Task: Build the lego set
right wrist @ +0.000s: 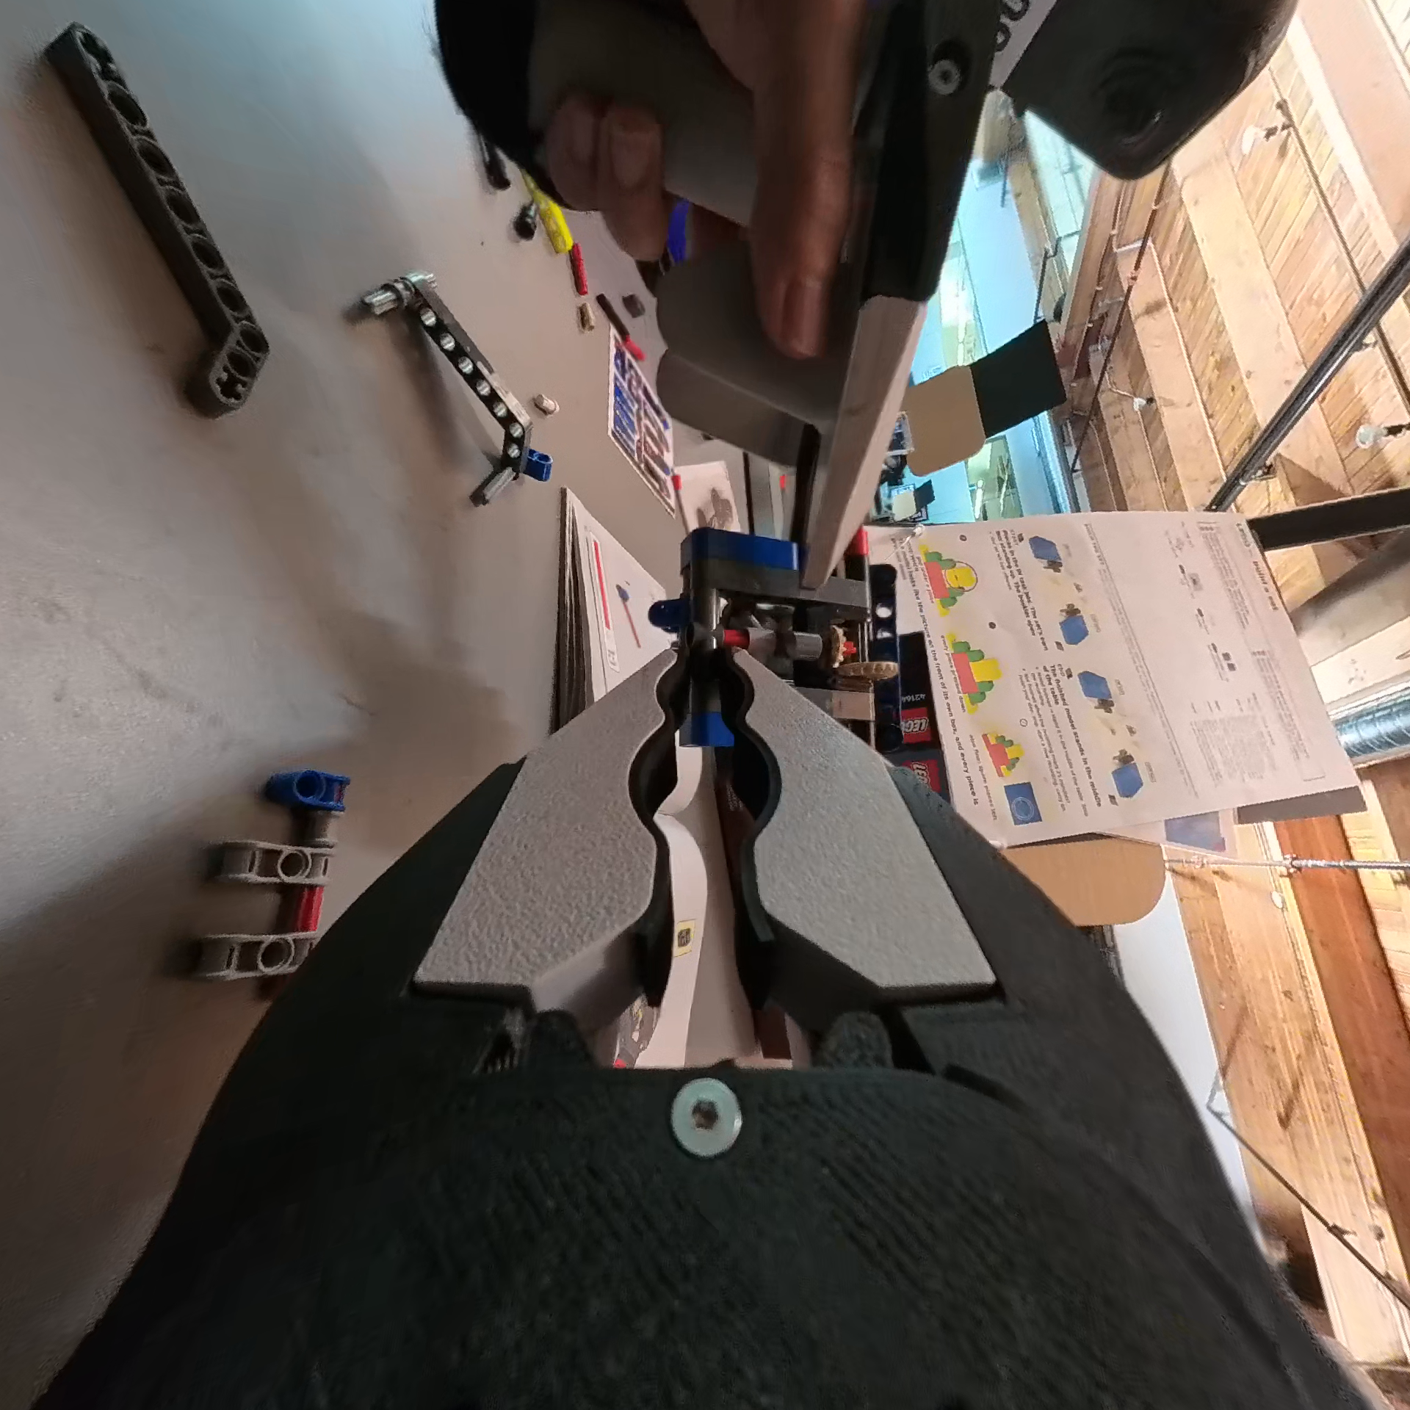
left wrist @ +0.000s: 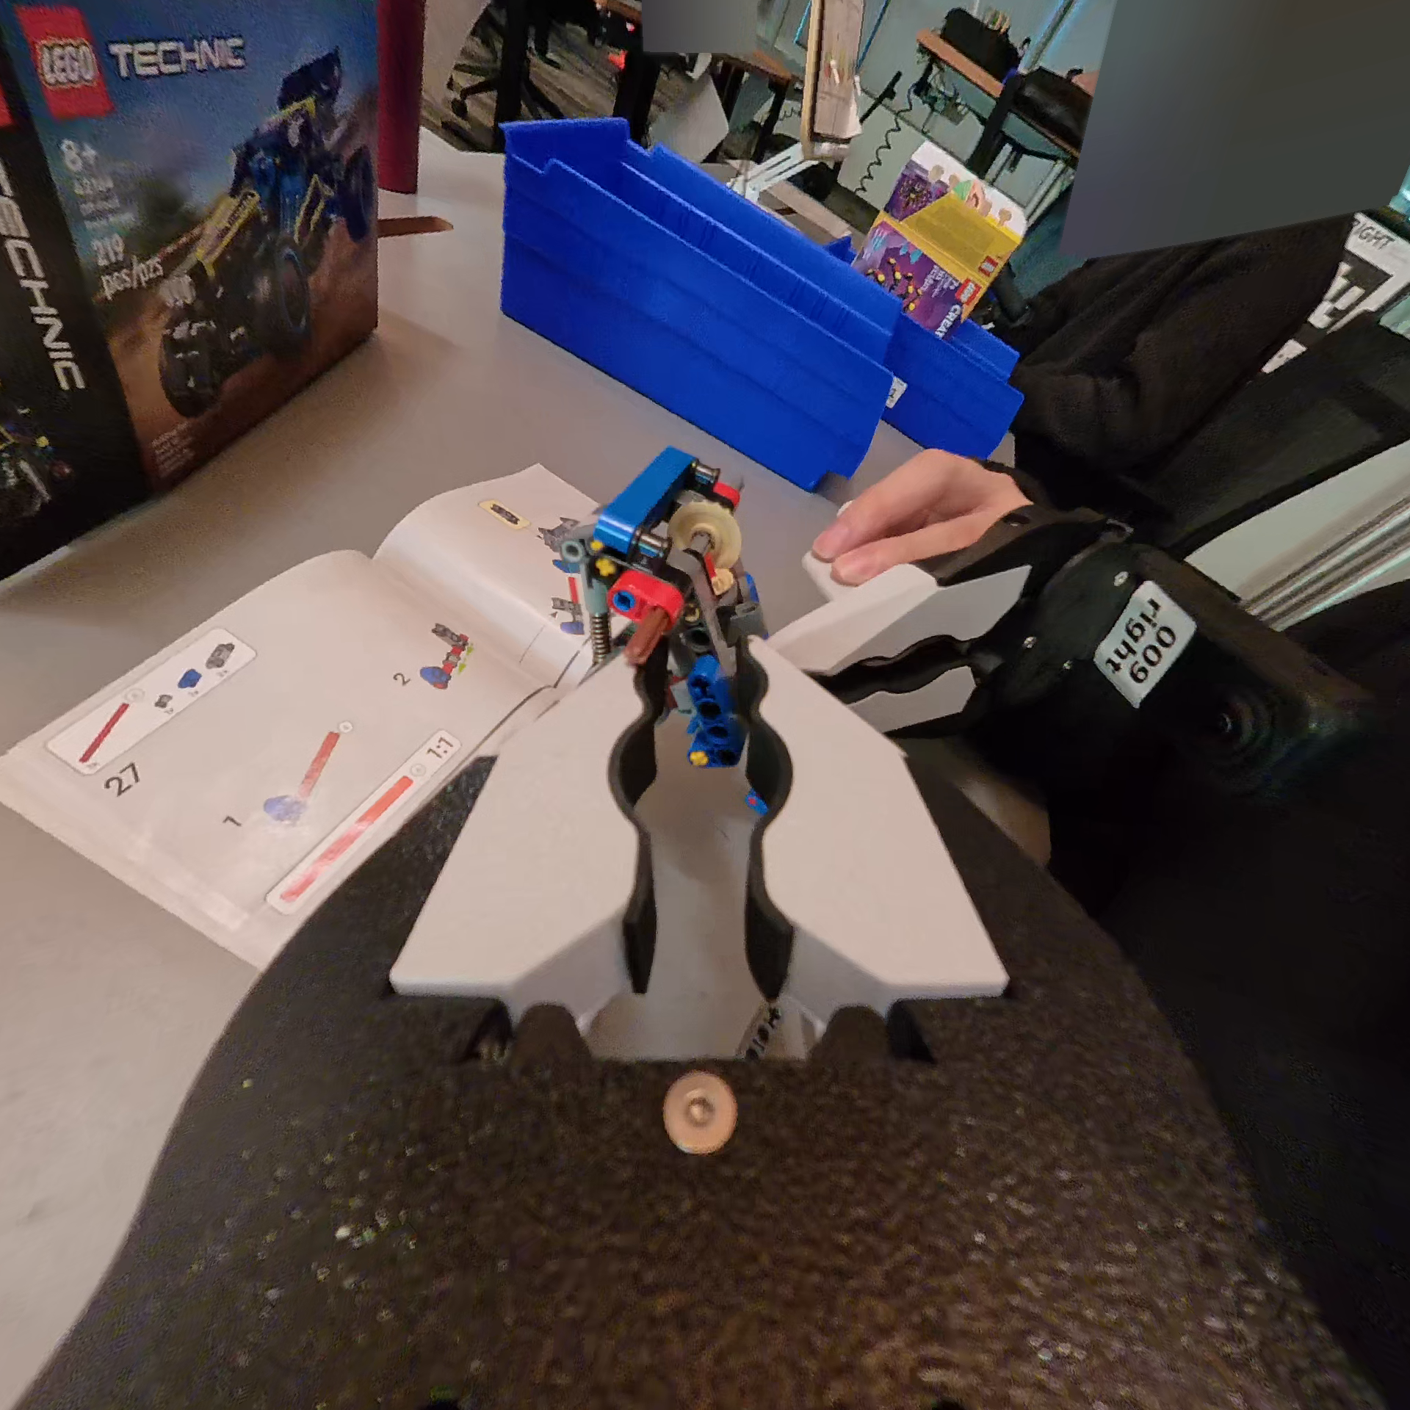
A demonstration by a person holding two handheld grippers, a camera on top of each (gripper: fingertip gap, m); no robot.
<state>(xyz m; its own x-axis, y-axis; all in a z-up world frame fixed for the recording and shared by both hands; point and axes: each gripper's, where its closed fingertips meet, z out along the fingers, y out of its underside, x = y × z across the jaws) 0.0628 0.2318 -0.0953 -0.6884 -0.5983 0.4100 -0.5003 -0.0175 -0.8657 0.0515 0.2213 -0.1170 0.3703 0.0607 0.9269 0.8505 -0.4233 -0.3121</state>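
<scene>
Between the tips of the left gripper (left wrist: 690,671) sits the lego assembly (left wrist: 671,580), clamped at its lower blue beam and held above the open instruction booklet (left wrist: 290,717). Its long axis runs straight on from the fingers, blue frame end farthest out. From the side, the right gripper (right wrist: 706,687) is closed on the same assembly.

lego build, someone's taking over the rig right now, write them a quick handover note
Left claw: shut on the half-built lego assembly, holding it above the open instruction booklet.
Right claw: shut on the same assembly from the other side.
Loose parts on the table: long dark beam, angled beam with blue connector, grey-and-red axle piece with blue end. Set box and blue bins sit behind.
Done: core with gear and spring is assembled.
Left: the loose parts are not yet attached.
</scene>
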